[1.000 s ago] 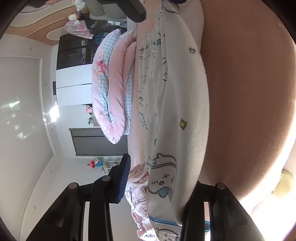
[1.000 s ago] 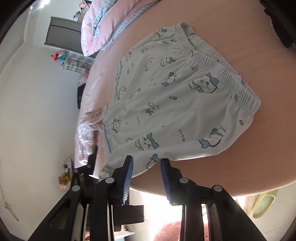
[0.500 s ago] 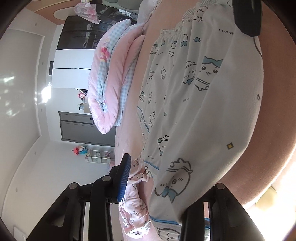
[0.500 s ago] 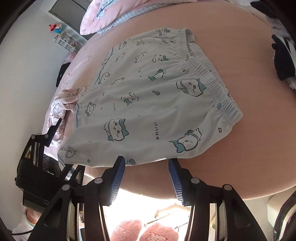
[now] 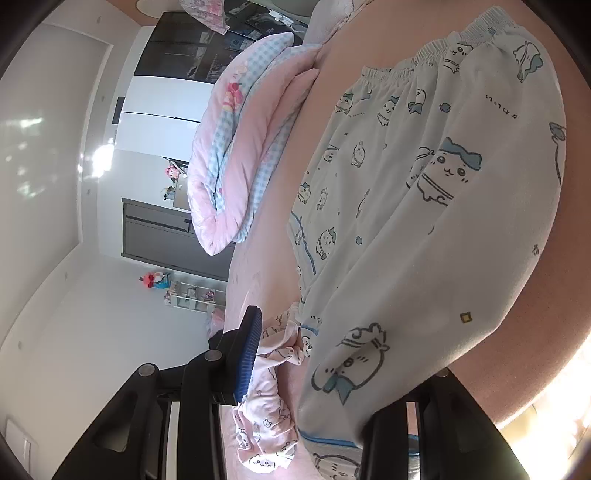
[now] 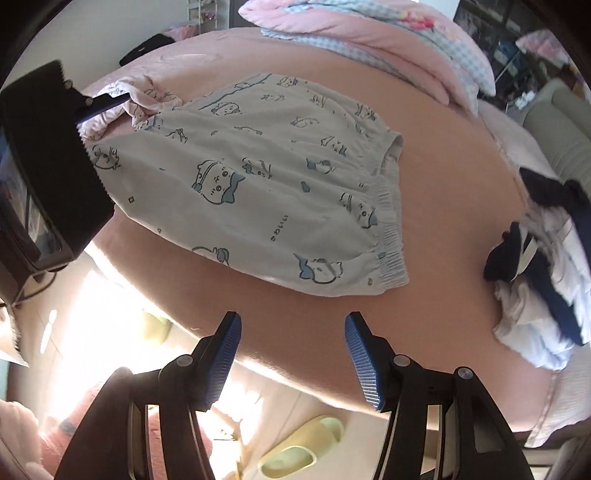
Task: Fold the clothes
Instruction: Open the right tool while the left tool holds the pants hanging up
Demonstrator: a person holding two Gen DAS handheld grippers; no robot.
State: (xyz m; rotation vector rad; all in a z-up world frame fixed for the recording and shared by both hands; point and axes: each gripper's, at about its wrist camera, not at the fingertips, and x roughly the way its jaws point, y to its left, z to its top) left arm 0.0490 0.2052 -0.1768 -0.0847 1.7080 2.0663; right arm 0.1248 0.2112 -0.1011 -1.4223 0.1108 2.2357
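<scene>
White shorts (image 6: 258,177) printed with blue cartoon animals lie folded flat on the pink bed (image 6: 454,192), waistband to the right. My left gripper (image 5: 291,332) is at their leg-hem corner, rolled on its side. The hem (image 5: 332,387) drapes over one finger and hides its pad, and it stays with the gripper as it lifts. In the right wrist view the left gripper (image 6: 88,122) shows as a black block at that corner. My right gripper (image 6: 291,347) hovers over the bed's near edge, clear of the shorts. Its jaws are opening with nothing between them.
A crumpled pink printed garment (image 5: 266,424) lies beside the hem corner. A rolled pink and blue checked quilt (image 6: 369,33) lies along the far side. A heap of dark and white clothes (image 6: 535,277) sits at the right. Green slippers (image 6: 295,450) are on the floor below.
The right gripper let go of the shorts' near edge, drew back, rolled and spread its jaws. The left gripper rose and rolled with the hem still over its finger.
</scene>
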